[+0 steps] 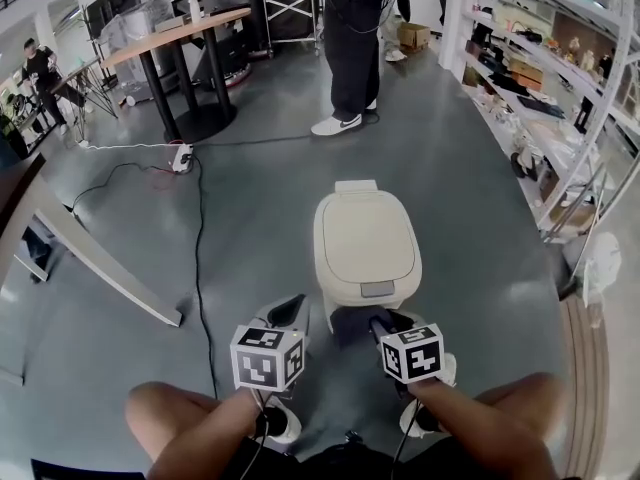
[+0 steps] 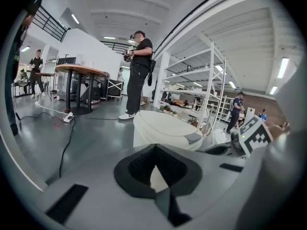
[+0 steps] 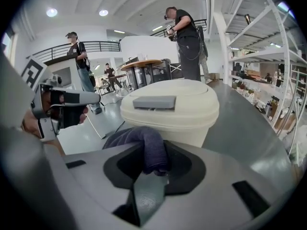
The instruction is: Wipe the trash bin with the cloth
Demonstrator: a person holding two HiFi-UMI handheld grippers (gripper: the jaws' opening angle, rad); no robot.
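**While the cloth hangs at the bin's near edge, no wiping stroke has begun**

Seen from the head view, the cream trash bin [image 1: 366,243] stands on the grey floor just beyond the person's knees, with its lid down. The right gripper [image 1: 378,320] holds the dark cloth [image 1: 352,325] against or just above the bin's near rim; contact cannot be made out. The left gripper [image 1: 288,311] sits to the left of the bin, near it but apart.

Looking along the left gripper [image 2: 154,150], its jaws meet at the tips with nothing clenched between them. The trash bin [image 2: 163,128] shows just beyond and to the right.

Looking along the right gripper [image 3: 156,164], the jaws are clamped on a fold of the cloth [image 3: 146,147]. The rest of the cloth drapes to the left in front of the trash bin [image 3: 172,114]. The lid's grey latch [image 3: 154,102] faces the camera.

By my reading, the step in hand is bringing the cloth to the bin, so the task is at its start. The next move calls for pressing the cloth flat onto the lid or front wall and sweeping it across. The light bin may slide, and the free left gripper could steady it.
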